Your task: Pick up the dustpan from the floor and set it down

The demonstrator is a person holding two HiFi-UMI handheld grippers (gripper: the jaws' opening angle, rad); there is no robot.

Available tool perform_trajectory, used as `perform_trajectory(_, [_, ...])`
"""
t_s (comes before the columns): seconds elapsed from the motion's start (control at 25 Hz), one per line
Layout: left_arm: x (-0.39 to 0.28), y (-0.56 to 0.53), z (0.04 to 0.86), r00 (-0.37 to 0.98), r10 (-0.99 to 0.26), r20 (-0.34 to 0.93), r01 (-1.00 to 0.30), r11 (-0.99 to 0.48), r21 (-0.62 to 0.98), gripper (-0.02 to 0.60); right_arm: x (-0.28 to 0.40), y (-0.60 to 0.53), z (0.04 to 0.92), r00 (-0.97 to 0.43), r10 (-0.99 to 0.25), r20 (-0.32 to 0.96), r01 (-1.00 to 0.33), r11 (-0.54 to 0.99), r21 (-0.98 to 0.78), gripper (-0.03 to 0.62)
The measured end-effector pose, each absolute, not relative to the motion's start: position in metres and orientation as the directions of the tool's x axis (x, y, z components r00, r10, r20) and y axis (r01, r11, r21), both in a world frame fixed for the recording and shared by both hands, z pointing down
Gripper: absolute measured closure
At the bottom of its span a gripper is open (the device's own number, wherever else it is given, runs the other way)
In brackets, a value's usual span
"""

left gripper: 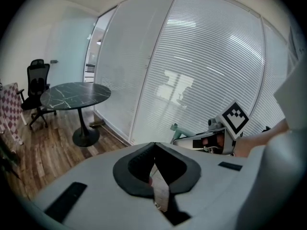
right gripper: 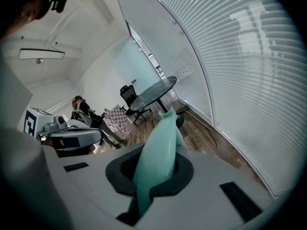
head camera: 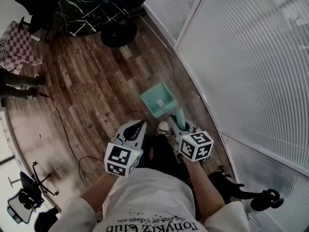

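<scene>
Right hand-held gripper (right gripper: 156, 161) is clamped tight on the mint-green plastic dustpan (head camera: 158, 99), with the jaws pinching its long handle, which pokes up and out between them. The pan's open square tray sits just ahead of that gripper, low over the brown wood-plank floor (head camera: 91, 81). Honestly can't tell if it's touching the boards or not.

Left hand-held gripper (left gripper: 153, 150) has its black pads closed tip to tip with nothing in them. It's parked just left of the right one, clear of the dustpan. Both stick out in front of the person's white printed T-shirt (head camera: 149, 197), and a light shoe (head camera: 163, 127) peeks out between the two.

Close on the dustpan's right runs the glass wall with white slatted blinds (head camera: 251, 57). Far left there's a round black marble-look desk (head camera: 101, 4) on a black pedestal base, a black office chair (left gripper: 37, 80) beside it, and a pink-and-white checked thing (head camera: 18, 43) at the left edge. A thin black cable (head camera: 59, 116) snakes over the floor on the near left.
</scene>
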State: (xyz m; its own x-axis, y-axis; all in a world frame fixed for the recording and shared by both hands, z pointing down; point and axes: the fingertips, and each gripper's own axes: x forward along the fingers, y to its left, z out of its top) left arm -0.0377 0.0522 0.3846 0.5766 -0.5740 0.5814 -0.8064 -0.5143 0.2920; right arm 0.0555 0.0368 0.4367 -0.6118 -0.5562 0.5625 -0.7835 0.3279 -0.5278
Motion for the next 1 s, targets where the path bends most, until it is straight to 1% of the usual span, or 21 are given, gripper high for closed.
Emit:
perform_trajectory(0.44, [-0.045,0.024,0.433,0.568,-0.564,0.599,-0.816,-0.482,0.319,0.558,0.056,0.004,0.519,-0.588,-0.545,0.598,-0.798,0.272,-0.537,0.572])
perform_trajectory(0.64, [-0.045,0.016,0.453,0.583,-0.557,0.591,-0.804,-0.500,0.321,0.558,0.058,-0.010,0.553,-0.582,-0.546,0.603,-0.801,0.259,-0.540,0.572])
perform_trajectory(1.0, [-0.052,0.001,0.490,0.584,-0.572,0.575,-0.808,-0.475,0.348,0.558,0.059,-0.033,0.601,-0.576,-0.558,0.598,-0.801,0.239,-0.549,0.572])
